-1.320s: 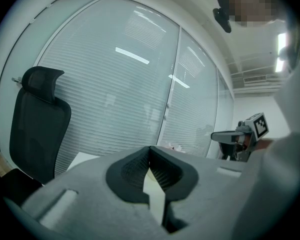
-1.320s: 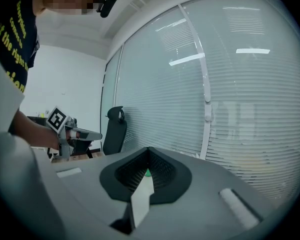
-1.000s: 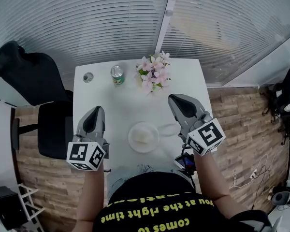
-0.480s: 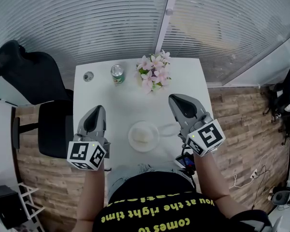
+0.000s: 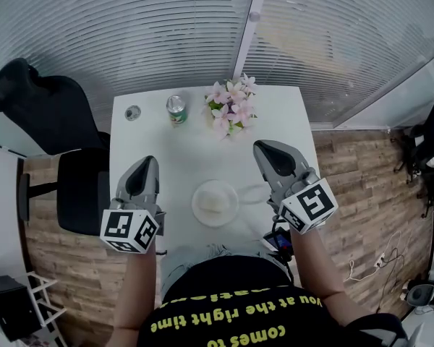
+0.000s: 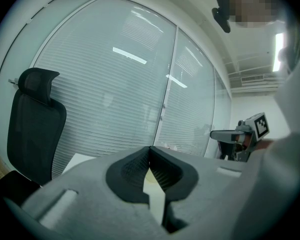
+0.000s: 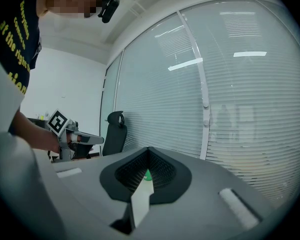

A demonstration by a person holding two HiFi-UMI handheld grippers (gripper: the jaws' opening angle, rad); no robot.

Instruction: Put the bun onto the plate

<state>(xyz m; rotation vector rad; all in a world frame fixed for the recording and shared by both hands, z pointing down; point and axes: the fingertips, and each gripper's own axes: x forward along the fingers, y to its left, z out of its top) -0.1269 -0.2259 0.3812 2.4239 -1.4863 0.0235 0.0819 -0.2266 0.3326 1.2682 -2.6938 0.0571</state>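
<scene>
1. Two grey hand-held grippers: the left gripper (image 5: 147, 163) and the right gripper (image 5: 263, 148).
2. One white rectangular worktop (image 5: 181, 150), under both grippers.
3. One round white plate (image 5: 197, 207), between the two grippers.
4. One pale bun (image 5: 215, 199), on that plate.
5. One green metal drink can (image 5: 176, 110), ahead of the left gripper.
6. One bunch of pink flowers (image 5: 230, 107), ahead of the right gripper.
7. One small round grey disc (image 5: 133, 113), ahead of the left gripper, just beyond its outer side.
8. One black mesh office chair (image 5: 43, 114), off the worktop, beside the left gripper.
</scene>
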